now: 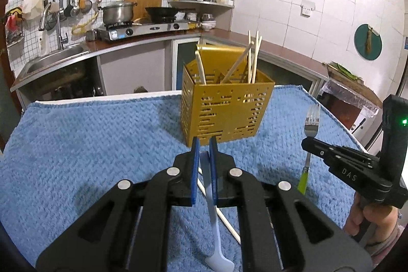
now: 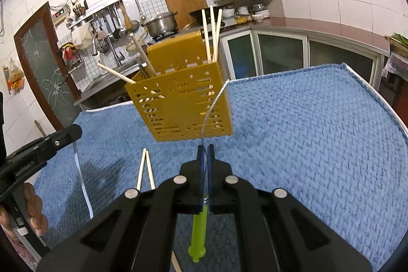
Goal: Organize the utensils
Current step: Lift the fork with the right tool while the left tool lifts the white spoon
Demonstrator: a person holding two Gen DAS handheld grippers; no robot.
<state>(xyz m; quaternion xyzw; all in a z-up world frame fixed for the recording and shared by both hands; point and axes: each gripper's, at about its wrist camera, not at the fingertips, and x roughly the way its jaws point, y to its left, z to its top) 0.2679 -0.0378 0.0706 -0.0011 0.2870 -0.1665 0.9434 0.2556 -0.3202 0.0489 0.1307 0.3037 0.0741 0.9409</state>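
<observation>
Left gripper (image 1: 204, 147): clamped on a white utensil (image 1: 211, 198), handle hanging below the pads.
Right gripper (image 2: 205, 152): clamped on a green-handled fork (image 2: 200, 228), tines ahead.
Chopsticks (image 2: 145, 170): loose, left of the right gripper.
Surface: blue towel (image 1: 89, 144); kitchen behind.
Gold caddy (image 1: 224, 114): just ahead, holding chopsticks.

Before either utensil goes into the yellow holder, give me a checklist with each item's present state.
1. Left gripper shut on the white plastic spoon: ok.
2. Right gripper shut on the green-handled metal fork: ok.
3. Perforated yellow utensil holder upright on the blue towel: ok.
4. Free room among the wooden chopsticks inside: cannot tell.
5. Loose chopsticks on the towel picked up: not ok.
</observation>
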